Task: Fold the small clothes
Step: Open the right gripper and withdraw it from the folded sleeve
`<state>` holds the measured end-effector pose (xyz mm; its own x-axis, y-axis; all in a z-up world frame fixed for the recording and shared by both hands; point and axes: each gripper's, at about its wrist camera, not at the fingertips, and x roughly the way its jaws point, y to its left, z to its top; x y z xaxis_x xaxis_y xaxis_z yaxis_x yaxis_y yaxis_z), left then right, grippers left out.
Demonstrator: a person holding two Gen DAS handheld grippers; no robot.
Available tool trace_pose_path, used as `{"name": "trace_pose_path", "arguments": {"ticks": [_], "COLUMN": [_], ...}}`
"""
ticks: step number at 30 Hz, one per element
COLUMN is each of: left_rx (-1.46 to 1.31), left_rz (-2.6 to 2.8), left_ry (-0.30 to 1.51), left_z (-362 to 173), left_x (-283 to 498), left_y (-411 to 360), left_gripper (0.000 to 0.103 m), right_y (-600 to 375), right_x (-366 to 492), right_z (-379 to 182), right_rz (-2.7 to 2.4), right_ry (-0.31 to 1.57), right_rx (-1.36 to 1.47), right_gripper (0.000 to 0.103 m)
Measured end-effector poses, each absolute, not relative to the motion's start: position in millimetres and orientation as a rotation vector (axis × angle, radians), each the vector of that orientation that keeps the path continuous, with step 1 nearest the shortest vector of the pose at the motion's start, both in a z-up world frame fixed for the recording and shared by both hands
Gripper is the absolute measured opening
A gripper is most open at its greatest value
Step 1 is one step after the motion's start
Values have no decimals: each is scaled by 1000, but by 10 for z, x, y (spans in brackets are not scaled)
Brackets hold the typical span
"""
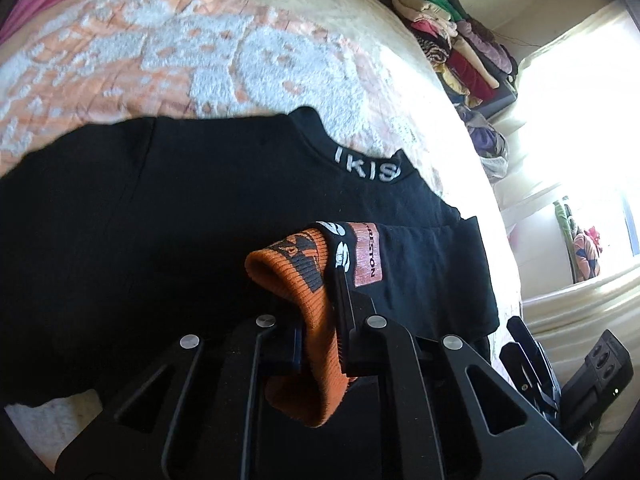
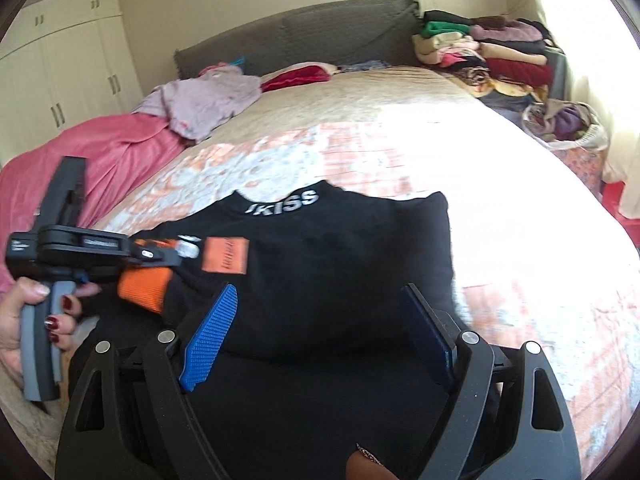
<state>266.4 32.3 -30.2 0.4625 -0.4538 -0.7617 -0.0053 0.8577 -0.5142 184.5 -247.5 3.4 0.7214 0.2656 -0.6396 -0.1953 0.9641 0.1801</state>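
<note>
A black sweater (image 1: 160,220) (image 2: 340,248) with white lettering on its collar lies flat on the bedspread (image 2: 440,140). One sleeve is drawn across the body and ends in an orange ribbed cuff (image 1: 304,320) (image 2: 144,286). My left gripper (image 1: 320,312) (image 2: 168,254) is shut on that cuff, with the fabric bunched between its fingers. A hand holds that gripper at the left of the right wrist view. My right gripper (image 2: 318,296) (image 1: 532,360) hovers over the sweater's lower body, its blue pads (image 2: 212,336) wide apart with nothing between them.
A stack of folded clothes (image 2: 488,48) (image 1: 452,40) sits at the bed's far right corner, with a basket of laundry (image 2: 568,124) beside it. A pink blanket (image 2: 100,160) and a lilac garment (image 2: 200,100) lie at the far left. A wardrobe (image 2: 60,80) stands behind.
</note>
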Motion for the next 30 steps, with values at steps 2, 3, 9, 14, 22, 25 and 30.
{"name": "trace_pose_path", "arguments": {"ticks": [2, 3, 9, 14, 22, 25, 30], "left_rx": [-429, -413, -343, -271, -132, -79, -74], "left_rz": [-250, -238, -187, -90, -182, -148, -126], "left_ry": [1008, 993, 1044, 1009, 982, 1079, 1122], "left_z": [-155, -110, -162, -101, -48, -334, -527], "left_x": [2628, 2615, 2658, 2594, 2408, 2468, 2544], "left_y": [362, 387, 435, 567, 177, 103, 159], "left_gripper": [6, 6, 12, 38, 38, 38, 41], "right_y": [-2598, -2642, -2753, -2580, -2179, -2187, -2302], "right_x": [1859, 1868, 1978, 2112, 2341, 2408, 2421], "right_z": [17, 6, -75, -140, -335, -478, -624], "right_rz": [223, 213, 121, 145, 183, 144, 116], "right_ry": [725, 726, 764, 797, 882, 937, 980], "right_rx": [120, 127, 133, 106, 12, 0, 53], "right_gripper": [82, 82, 82, 82, 82, 82, 82]}}
